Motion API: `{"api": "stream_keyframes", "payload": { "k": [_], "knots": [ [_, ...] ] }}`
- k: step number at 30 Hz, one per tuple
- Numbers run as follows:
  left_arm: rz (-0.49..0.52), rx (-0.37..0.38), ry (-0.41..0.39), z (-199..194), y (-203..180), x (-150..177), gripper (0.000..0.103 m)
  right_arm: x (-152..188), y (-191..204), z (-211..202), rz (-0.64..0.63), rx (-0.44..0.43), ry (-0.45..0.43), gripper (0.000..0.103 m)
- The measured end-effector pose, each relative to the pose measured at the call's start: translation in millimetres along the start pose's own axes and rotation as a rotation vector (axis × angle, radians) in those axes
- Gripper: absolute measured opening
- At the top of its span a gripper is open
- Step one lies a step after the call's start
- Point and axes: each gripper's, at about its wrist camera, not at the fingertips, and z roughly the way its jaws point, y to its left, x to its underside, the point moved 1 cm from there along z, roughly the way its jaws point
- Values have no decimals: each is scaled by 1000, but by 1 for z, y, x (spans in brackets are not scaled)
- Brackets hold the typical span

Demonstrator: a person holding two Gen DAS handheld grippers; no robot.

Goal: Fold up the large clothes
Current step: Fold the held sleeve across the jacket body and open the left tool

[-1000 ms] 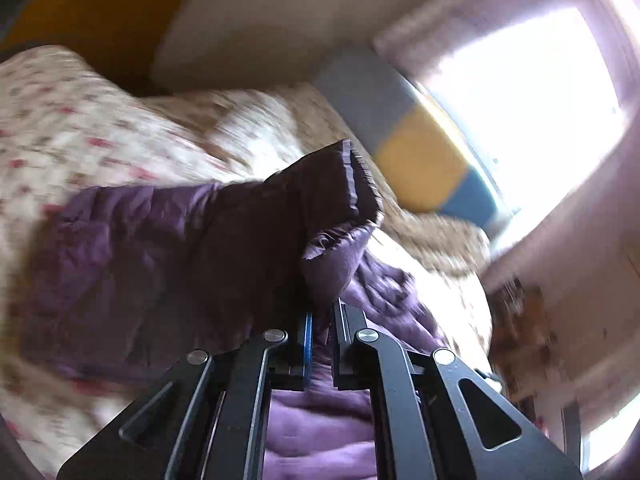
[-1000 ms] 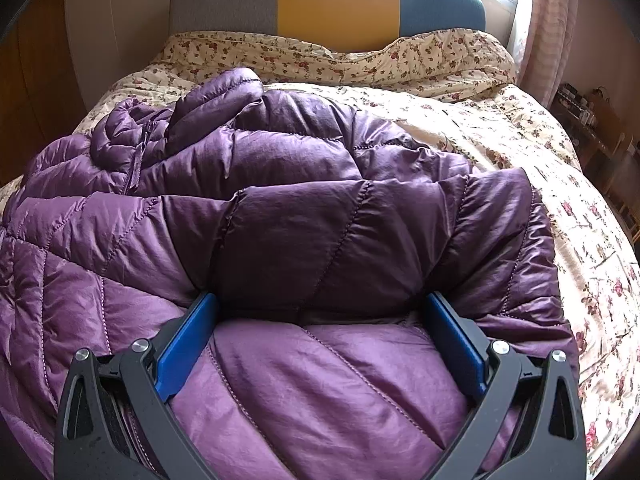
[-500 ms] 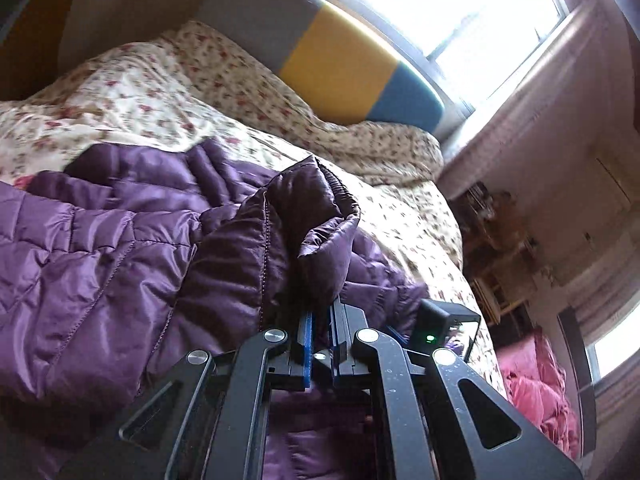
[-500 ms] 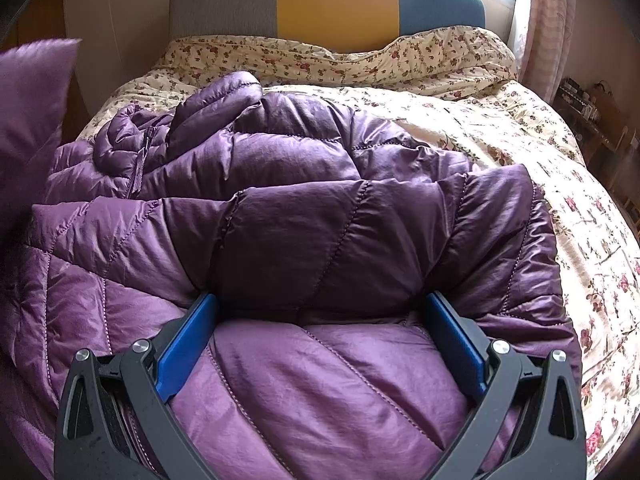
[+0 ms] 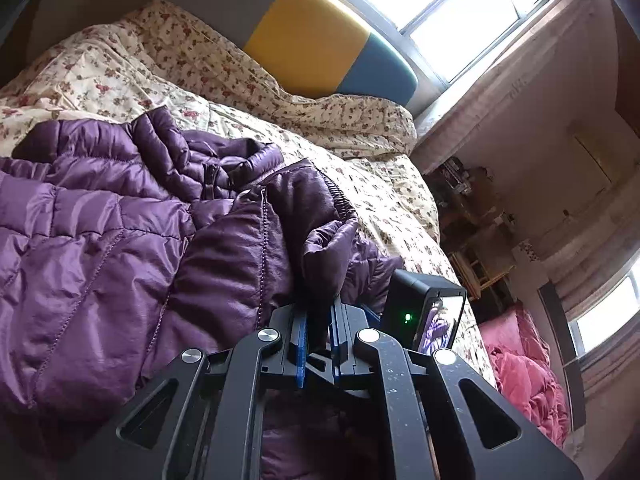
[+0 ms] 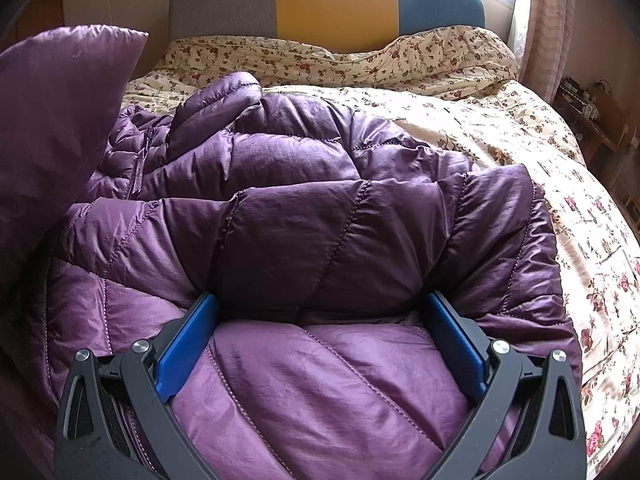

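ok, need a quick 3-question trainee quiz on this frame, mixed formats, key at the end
1. True or false: the left tongs are shut on a fold of the purple down jacket.
2. Multiple choice: the right tongs are
A. shut on the jacket's zipper
B. open, with quilted fabric bulging between the blue pads
C. lifted clear above the bed
3. Fill in: the jacket lies on a ____-patterned quilt, with the striped headboard beyond it.

Key: 1 true; 2 B; 3 floral
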Motion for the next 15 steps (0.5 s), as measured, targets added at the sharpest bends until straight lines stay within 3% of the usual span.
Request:
{"api": "stream_keyframes", "payload": {
  "k": [2, 3, 10, 15],
  "knots": [
    [-4, 26, -1, -2, 2, 1, 60, 0, 0, 0, -1, 1, 0, 101],
    [-4, 23, -16, -4, 2, 1, 66, 0, 0, 0, -2, 2, 0, 101],
    [-25, -15, -57, -26, 18, 7, 66, 0, 1, 0, -8, 11, 5, 101],
    [-29, -185, -76, -49, 49, 24, 66, -3, 2, -6, -20, 23, 5, 99]
  ]
}}
